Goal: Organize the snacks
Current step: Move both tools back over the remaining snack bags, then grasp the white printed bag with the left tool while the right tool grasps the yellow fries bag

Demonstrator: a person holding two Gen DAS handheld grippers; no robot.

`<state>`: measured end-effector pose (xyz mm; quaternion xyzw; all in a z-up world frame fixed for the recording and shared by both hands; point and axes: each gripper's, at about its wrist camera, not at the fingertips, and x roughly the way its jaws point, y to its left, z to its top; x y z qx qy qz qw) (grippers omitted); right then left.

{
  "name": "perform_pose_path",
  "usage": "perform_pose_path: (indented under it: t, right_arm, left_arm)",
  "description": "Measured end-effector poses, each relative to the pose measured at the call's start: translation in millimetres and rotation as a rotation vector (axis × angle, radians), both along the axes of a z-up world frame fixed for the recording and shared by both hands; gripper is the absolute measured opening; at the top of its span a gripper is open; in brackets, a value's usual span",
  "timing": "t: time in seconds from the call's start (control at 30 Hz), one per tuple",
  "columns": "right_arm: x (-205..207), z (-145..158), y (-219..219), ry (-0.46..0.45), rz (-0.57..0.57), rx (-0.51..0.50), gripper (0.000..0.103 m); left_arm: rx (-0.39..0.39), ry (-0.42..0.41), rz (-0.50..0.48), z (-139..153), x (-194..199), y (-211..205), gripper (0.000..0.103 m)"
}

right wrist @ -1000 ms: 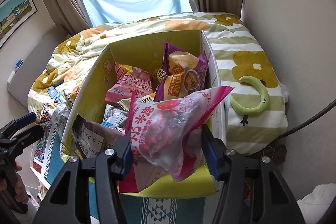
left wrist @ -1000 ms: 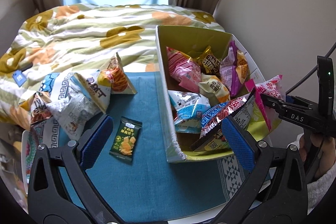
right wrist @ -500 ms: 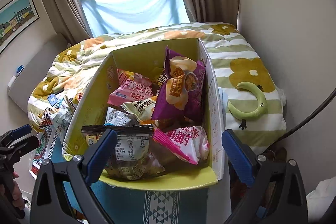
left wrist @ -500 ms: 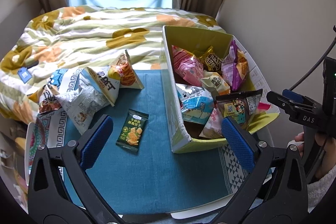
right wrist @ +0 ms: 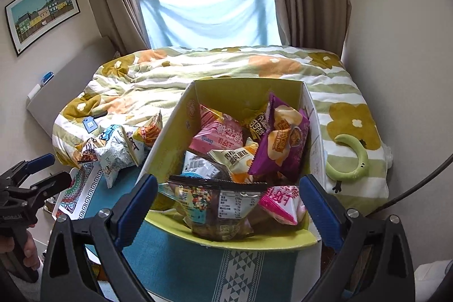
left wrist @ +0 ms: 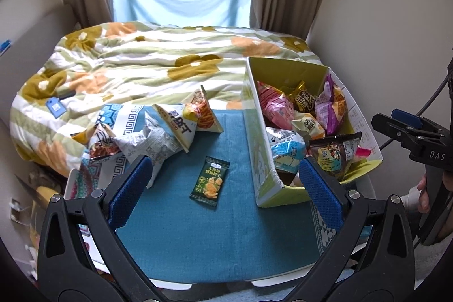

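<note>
Your right gripper (right wrist: 228, 212) has let the pink snack bag (right wrist: 281, 204) go into the yellow box (right wrist: 167, 149), jaws wide. Left gripper (left wrist: 226, 190) gapes empty over the green packet (left wrist: 210, 182) mid-cloth.

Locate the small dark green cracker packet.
In the left wrist view the dark green cracker packet lies flat on the blue cloth, between the loose snack pile and the yellow box, touching neither.
</note>
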<state>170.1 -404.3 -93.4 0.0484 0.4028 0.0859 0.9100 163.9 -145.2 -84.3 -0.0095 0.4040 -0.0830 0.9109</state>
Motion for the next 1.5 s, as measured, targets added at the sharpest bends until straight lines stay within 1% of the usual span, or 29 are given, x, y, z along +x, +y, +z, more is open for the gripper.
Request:
perform_pose_path:
  t: [0.17,0.3,0.43,0.63,0.87,0.97,1.07,1.23,1.4,1.5]
  right_arm:
    - [8.8,14.3,33.1,-0.044,0.041,0.009,0.1]
    - [21.5,19.4,64.7,-0.066,0.073,0.011,0.1]
    - [38.8,19.5,96.5,-0.058,0.084,0.016,0.1]
    - [67.0,12.9,139.5,-0.03,0.062,0.019,0.1]
    - [101.3,-4.0,184.9,0.032,0.015,0.032,0.1]
    - [114.1,-15.1,199.0,0.07,-0.014,0.021,0.1]
    - [128.8,-28.4,207.4,0.11,-0.071,0.01,0.1]
    - [153.7,-58.1,218.9,0.192,-0.139,0.048,0.1]
    - [175.3,-81.5,227.1,0.25,-0.204,0.078,0.1]
    - [183.6,-96.3,230.4,0.28,-0.225,0.098,0.1]
  left_arm:
    - [0.014,0.002,0.035,1.8,4.0,32.6,0.102]
    - [0.019,0.012,0.046,0.4,18.7,63.7,0.102]
    - [0.024,0.037,0.015,-3.1,41.8,91.5,0.102]
    - [0.04,0.093,-0.078,-18.0,81.6,119.8,0.102]
    - [0.076,0.178,-0.21,-55.8,116.2,132.0,0.102]
    - [0.083,0.22,-0.262,-77.4,131.5,131.2,0.102]
    - [0.1,0.259,-0.321,-103.2,143.4,126.2,0.102]
    - [0.147,0.282,-0.394,-135.2,159.6,120.1,0.102]
    - [0.154,0.316,-0.452,-159.9,172.4,115.8,0.102]
    - [0.163,0.327,-0.469,-172.1,176.2,112.9,0.102]
